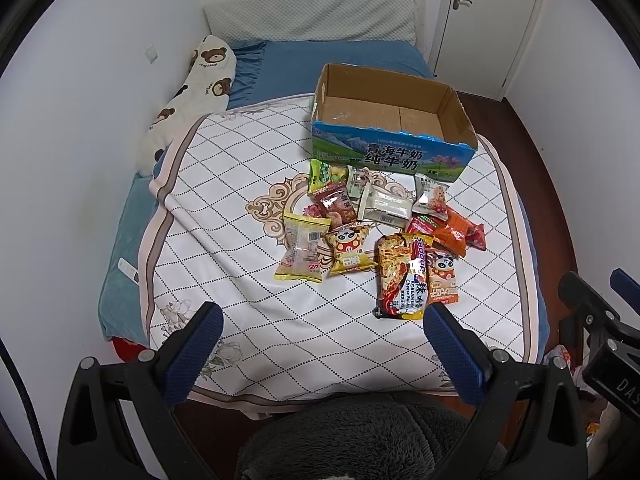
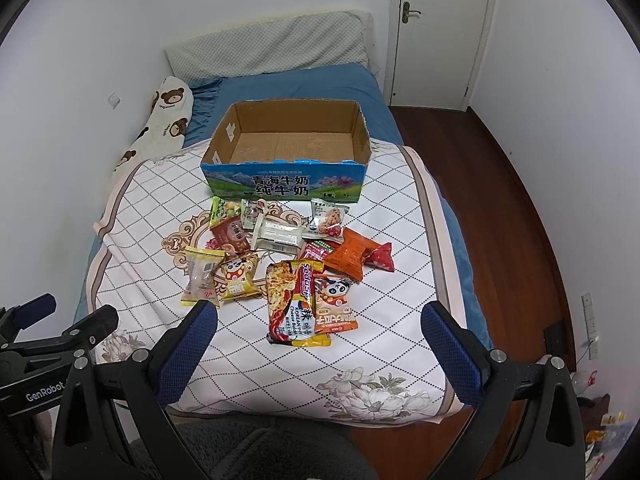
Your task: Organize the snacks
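While both claws hang released, the noodle packet (image 2: 294,306) lies lengthwise dead ahead of the right claw (image 2: 319,318), nearer than the left claw (image 1: 323,320).

Bed (image 1: 120,280) — bear-print pillow (image 1: 192,92), white door (image 2: 436,32)

Red object (image 1: 128,350): only a corner is seen at the quilt's 7 o'clock edge, the rest hidden under the bedding; it cannot be identified.
Orange panda packet (image 2: 335,304): its left side is covered by the noodle packet (image 2: 294,304).
Red-green packet (image 2: 318,250): mostly buried under the orange packet (image 2: 348,258).
Floor clutter (image 2: 600,432): cut off at the 4 o'clock edge, blurred, not identifiable.
Right gripper (image 1: 596,312): partly cropped at 3 o'clock in the left view.
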